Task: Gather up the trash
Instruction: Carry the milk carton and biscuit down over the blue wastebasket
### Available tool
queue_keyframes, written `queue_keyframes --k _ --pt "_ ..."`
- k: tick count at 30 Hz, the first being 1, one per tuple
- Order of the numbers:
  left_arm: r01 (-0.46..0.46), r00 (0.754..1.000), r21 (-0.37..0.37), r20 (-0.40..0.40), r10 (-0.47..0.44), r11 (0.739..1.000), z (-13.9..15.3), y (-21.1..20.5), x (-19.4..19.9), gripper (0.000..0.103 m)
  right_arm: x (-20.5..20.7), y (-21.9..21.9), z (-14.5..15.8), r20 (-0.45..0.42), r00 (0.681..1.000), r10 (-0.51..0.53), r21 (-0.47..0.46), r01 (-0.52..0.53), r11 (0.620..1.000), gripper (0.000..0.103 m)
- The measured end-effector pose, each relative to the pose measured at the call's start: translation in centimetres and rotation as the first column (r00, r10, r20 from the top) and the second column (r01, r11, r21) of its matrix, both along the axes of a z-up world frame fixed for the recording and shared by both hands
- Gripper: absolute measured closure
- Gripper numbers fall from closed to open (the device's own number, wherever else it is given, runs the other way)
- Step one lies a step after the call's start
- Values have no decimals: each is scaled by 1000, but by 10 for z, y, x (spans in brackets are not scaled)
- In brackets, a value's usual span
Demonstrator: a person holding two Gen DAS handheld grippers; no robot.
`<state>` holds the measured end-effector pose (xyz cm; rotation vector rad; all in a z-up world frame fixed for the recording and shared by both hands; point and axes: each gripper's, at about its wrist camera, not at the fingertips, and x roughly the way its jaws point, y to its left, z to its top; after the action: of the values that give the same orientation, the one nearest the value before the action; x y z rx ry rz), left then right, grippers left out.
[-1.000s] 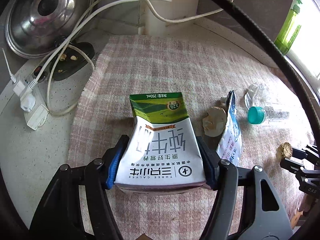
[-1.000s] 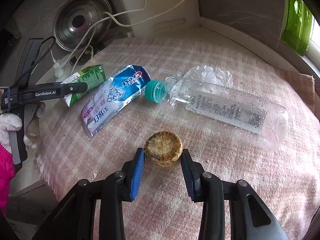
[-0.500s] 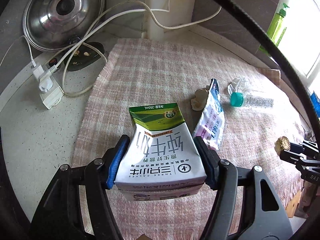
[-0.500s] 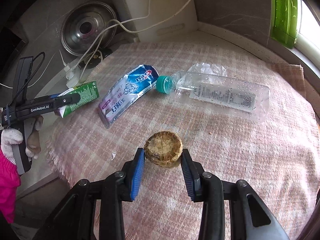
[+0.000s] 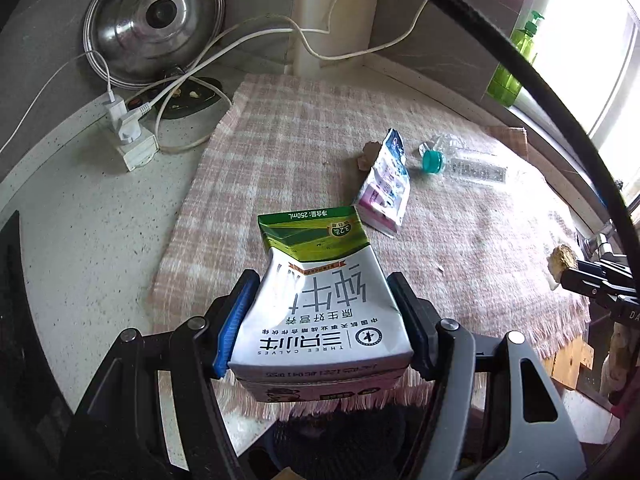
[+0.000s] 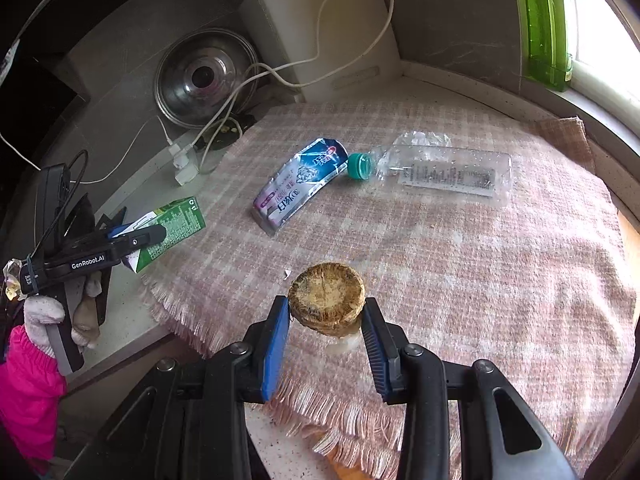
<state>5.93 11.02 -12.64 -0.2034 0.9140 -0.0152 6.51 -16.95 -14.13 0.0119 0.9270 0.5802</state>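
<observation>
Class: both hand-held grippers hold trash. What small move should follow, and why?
Probably carry both loads off the cloth's near edge to a bin, which isn't in view: the left hand-held gripper clamps the milk carton, the right hand-held gripper the brown stub.

My fingers (image 5: pixel 234 320) have blue pads; the milk carton (image 5: pixel 320 300) is white and green, the cloth (image 6: pixel 460 248) pink-and-white plaid, the bottle cap (image 6: pixel 359 165) teal.
</observation>
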Motion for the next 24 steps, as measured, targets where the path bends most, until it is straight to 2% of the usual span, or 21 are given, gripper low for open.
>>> queue_keyframes --k 11,24 --pt "-4 1000 -33 -9 4 999 -3 -10 -68 36 -59 9 3 -7 999 43 21 -43 999 66" --pt "13 996 -78 -83 -20 997 -32 -21 -131 36 -111 32 -27 -91 990 108 28 -106 994 66"
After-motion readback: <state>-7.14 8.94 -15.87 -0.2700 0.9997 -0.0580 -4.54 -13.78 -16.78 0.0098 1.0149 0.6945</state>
